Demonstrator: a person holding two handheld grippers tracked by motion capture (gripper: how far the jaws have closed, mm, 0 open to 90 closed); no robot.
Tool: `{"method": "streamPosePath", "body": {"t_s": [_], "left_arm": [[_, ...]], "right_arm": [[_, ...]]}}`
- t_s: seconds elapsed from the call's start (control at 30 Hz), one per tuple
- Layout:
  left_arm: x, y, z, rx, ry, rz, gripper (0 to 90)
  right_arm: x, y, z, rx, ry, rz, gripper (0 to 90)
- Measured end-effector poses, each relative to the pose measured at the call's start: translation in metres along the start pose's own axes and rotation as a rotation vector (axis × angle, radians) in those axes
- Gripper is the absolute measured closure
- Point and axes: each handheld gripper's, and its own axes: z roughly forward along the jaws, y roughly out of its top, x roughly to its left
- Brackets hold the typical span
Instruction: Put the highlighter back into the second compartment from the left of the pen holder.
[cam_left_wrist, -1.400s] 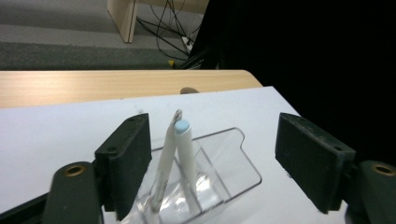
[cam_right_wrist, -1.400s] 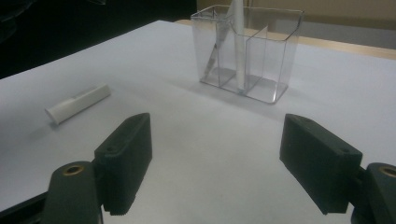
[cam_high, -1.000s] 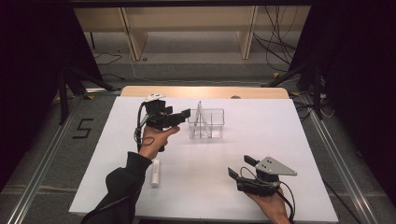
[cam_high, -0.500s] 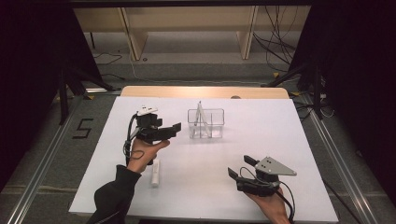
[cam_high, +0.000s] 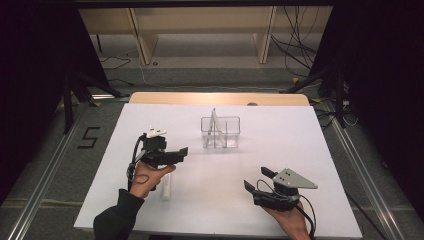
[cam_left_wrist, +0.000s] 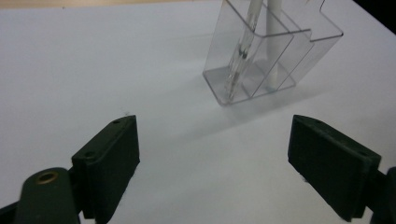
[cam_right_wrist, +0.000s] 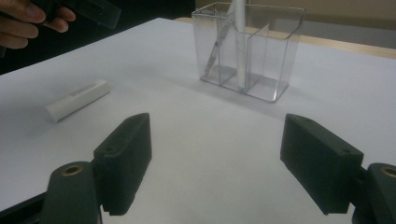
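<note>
Left gripper (cam_high: 172, 154) held above the white table (cam_high: 280, 150), jaws spread wide, nothing between them — it points toward the clear organizer (cam_high: 220, 132), which stands near the table's middle. Inside the organizer: a clear pen (cam_left_wrist: 240, 51) leaning in one compartment, a white pen (cam_left_wrist: 273, 42) upright in the next. A white marker (cam_high: 166, 186) lies flat just beside the left hand. Right gripper (cam_high: 257, 184) low at the near edge, jaws likewise wide apart and empty — well apart from the organizer.
</note>
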Motion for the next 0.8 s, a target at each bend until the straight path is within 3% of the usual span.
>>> {"method": "streamPosePath", "body": {"t_s": [0.8], "left_arm": [[0.006,-0.028,-0.006,0.089,0.022,-0.003,15.9]], "right_arm": [[-0.001,-0.002,0.001,0.005,-0.002,0.009,24.5]]}}
